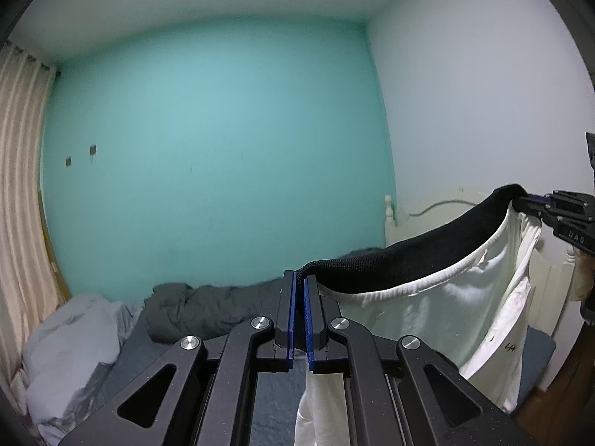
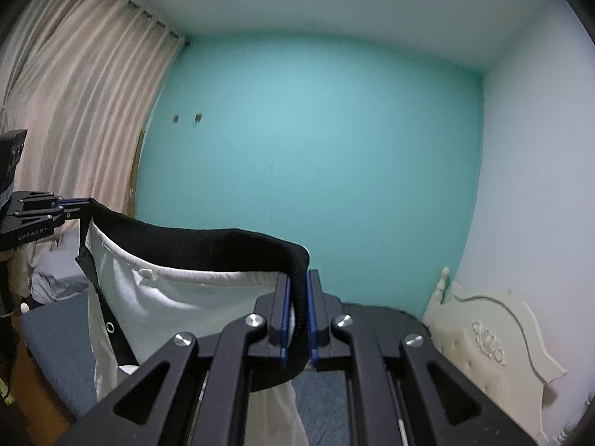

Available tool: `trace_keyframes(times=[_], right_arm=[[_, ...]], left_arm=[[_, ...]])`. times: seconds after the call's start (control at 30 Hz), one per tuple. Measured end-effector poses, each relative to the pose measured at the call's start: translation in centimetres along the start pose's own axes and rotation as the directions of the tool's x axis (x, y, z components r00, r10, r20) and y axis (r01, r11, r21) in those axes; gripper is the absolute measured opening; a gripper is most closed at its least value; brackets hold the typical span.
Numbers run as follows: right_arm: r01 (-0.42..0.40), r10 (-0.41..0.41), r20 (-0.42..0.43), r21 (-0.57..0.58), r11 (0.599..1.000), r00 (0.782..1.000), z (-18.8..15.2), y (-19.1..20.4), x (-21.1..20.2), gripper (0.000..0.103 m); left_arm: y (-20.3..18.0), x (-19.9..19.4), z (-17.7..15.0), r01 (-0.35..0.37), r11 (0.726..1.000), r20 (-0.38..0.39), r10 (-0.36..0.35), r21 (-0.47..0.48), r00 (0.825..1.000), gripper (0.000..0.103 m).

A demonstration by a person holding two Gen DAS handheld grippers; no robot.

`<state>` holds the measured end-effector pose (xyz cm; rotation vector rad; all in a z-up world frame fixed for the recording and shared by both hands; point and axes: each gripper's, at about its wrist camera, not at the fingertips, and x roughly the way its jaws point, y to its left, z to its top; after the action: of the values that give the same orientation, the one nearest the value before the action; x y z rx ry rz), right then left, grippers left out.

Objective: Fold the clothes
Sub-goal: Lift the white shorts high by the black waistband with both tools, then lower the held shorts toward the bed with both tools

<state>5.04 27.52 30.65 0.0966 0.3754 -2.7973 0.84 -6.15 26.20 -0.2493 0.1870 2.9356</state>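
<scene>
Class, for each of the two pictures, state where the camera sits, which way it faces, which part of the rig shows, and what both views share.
Left wrist view: on the left gripper, facing the teal wall above the bed; the right gripper shows at far right.
Right wrist view: on the right gripper, facing the same wall, headboard at right; the left gripper shows at far left.
Shared: the white garment with its black waistband stretched between both grippers.

Left tongs (image 2: 80,202) body: "GenRobot AI". Right tongs (image 1: 530,199) body: "DAS".
</scene>
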Motion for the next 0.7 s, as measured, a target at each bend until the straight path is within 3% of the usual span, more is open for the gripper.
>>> trace_keyframes(times=[0.23,0.43,0.57,0.7], right_arm=[[-0.014,0.017,-0.141,0.025,1.0,0.99,-4.8,-0.5,8.5,0.007],[-0.023,0.035,-0.28,0.045,0.999,0.959,-9.6,-0.5,18.5,0.007],[-0.049,0.068,-0.361,0.062,0.997,0.93,-14.0,-0.8,25.5,0.007],[-0.055,0.092,-0.451,0.096,0.994,0.888,-18.8,-1.2,33.1,0.007]], left_arm=[[0.8,8.3,-3.6,-0.017,1.0,-0.115,0.014,-0.021,0.993,0.004],[1.5,16.1,-7.9,-0.043,0.998,-0.224,0.032,-0.045,0.974,0.004],[1.7,22.9,-12.0,-0.043,0.996,-0.309,0.017,-0.077,0.951,0.004],[2.5,30.2,-16.1,-0.058,0.993,-0.401,0.011,-0.104,0.916,0.004]])
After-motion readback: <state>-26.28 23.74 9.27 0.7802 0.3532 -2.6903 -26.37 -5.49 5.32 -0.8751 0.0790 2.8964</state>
